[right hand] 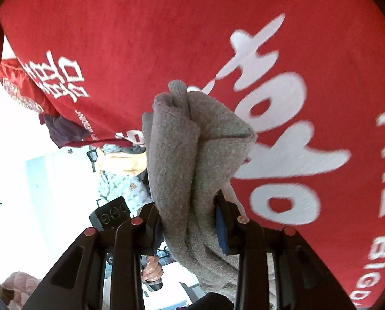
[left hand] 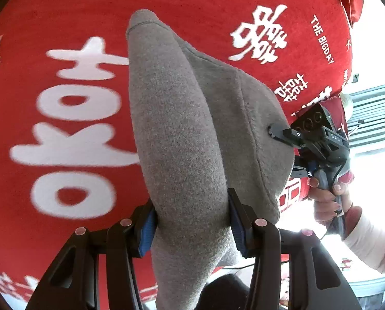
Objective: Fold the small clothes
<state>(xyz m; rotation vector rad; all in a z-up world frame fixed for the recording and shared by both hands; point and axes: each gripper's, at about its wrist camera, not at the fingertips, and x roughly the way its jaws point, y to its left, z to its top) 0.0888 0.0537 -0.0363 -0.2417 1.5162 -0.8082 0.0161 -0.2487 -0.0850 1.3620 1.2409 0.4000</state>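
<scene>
Left wrist view shows both grippers, left gripper and right gripper, clamping the grey fleece garment mid-frame; keep tension even over the red printed cloth.

Fuzzy grey knit garment, napped red cloth

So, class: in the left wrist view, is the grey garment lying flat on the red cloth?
No: the grey garment hangs bunched, clamped in the left gripper.

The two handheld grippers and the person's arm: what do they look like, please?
The left gripper and right gripper are black frames with blue-padded fingers and round pink or red studs on the joints. Seen from the left wrist, the right one has a black pistol handle with a thin dark cable. The sleeve is white.
</scene>
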